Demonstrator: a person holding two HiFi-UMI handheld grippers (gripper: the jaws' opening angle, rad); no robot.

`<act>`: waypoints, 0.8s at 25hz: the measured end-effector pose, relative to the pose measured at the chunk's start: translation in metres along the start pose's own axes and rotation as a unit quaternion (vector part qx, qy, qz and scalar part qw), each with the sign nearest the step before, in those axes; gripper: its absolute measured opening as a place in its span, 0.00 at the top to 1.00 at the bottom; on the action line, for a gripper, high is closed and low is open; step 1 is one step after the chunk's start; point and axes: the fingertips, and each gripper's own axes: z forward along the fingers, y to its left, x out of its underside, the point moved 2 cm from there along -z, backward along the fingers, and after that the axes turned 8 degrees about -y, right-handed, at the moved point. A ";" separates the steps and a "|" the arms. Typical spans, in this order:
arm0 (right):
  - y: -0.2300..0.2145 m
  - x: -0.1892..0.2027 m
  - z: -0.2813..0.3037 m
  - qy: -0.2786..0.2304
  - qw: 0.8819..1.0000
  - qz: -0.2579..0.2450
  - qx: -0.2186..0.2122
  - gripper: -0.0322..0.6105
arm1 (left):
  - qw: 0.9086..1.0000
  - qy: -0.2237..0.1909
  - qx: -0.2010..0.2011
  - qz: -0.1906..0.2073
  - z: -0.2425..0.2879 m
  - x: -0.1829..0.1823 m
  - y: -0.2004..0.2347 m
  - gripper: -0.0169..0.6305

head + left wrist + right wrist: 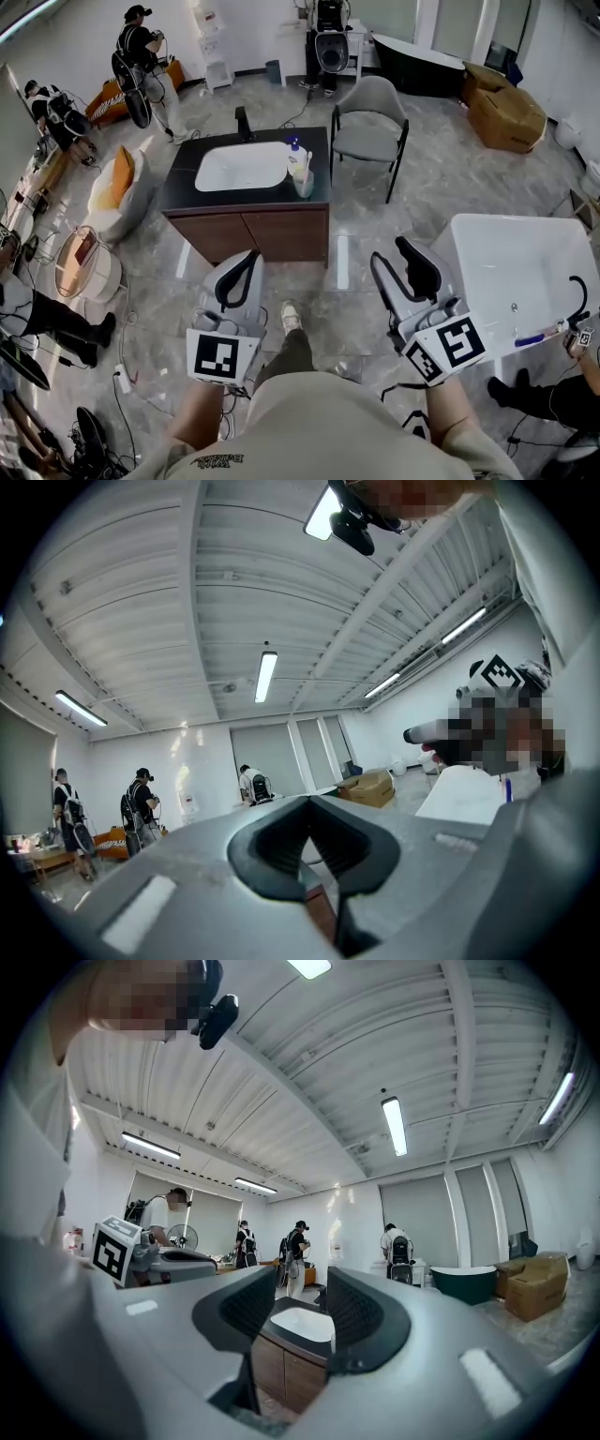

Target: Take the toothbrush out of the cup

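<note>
A clear cup (303,184) stands on the right edge of the dark vanity top (183,173), beside the white sink basin (240,166). A white toothbrush (307,165) sticks up out of the cup. Both grippers hang well short of the vanity, over the floor. My left gripper (249,255) (309,801) is shut, its black tips touching with nothing held. My right gripper (389,251) (298,1309) is open and empty. Through the gap in the right gripper view I see the sink basin (298,1324) some way ahead.
A soap bottle (294,154) stands just behind the cup, and a black faucet (244,122) behind the basin. A grey chair (370,117) is right of the vanity. A white bathtub (520,272) is close on my right. Several people (141,47) work at far left.
</note>
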 end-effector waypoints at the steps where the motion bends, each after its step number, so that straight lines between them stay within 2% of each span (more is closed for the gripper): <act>1: -0.003 0.002 0.005 0.000 1.000 0.000 0.000 0.68 | 1.000 0.000 0.000 0.000 0.004 0.003 0.002 0.97; 12: -0.039 0.025 0.082 0.012 1.000 0.006 0.006 0.68 | 1.000 0.009 0.015 -0.004 0.068 0.032 0.045 0.97; 20: -0.064 0.050 0.169 0.036 0.999 0.014 0.012 0.68 | 0.999 0.011 0.029 -0.014 0.143 0.056 0.106 0.97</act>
